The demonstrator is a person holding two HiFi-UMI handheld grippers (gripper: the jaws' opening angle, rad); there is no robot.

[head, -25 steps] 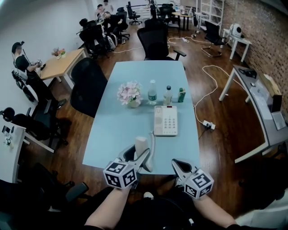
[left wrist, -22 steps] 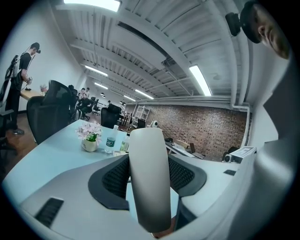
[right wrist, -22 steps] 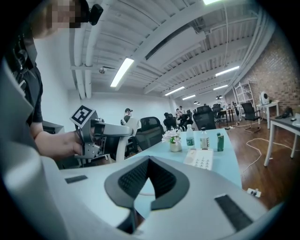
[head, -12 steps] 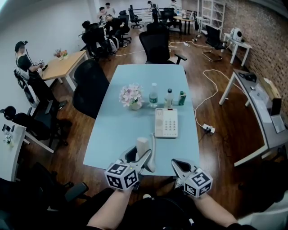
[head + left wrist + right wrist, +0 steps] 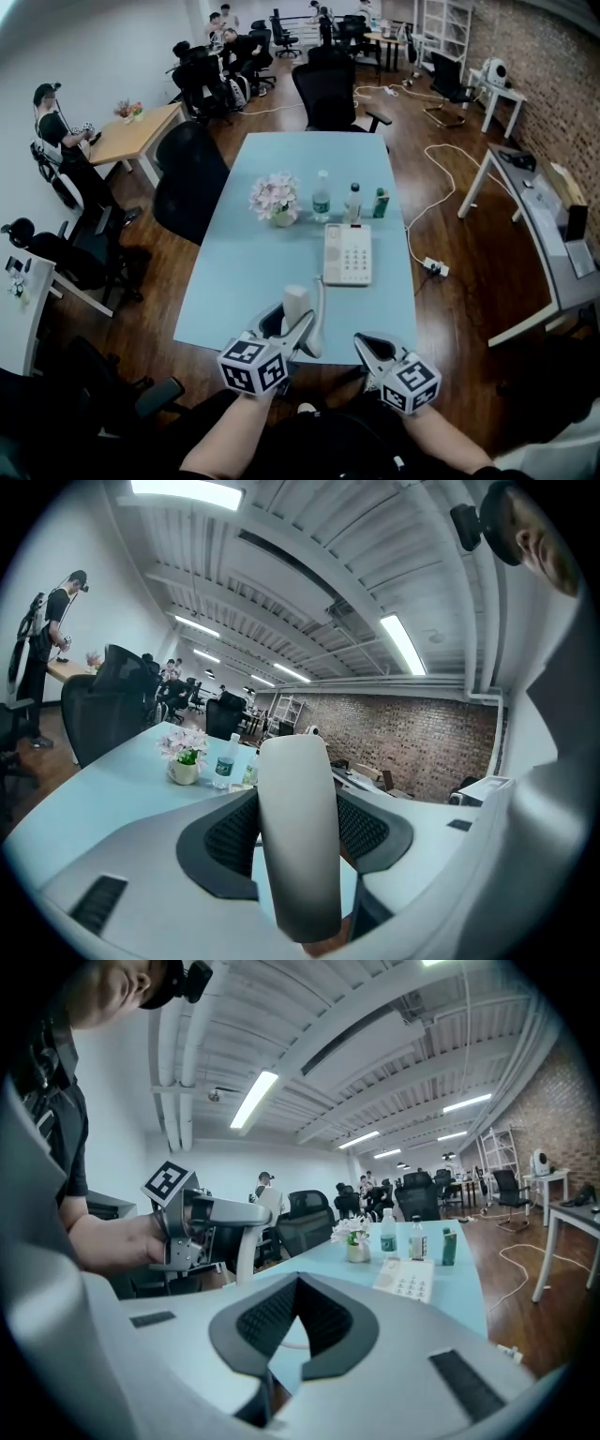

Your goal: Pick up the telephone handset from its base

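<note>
Left gripper (image 5: 292, 323): jaws clamped on white plastic telephone handset (image 5: 298, 836), pads pressing both flanks. Handset upright over near table edge, well clear of base.

Thin white cord (image 5: 320, 287) runs far-right from handset to white push-button telephone base (image 5: 347, 255), mid pale-blue table (image 5: 234, 272).

Judgement: lift done or nearly so. Best practice: even squeeze on mid-body, gentle raise, cord left slack so base not dragged.

Right gripper (image 5: 362, 341): jaws together, nothing between, near edge, right of handset. Free to steady base.
</note>
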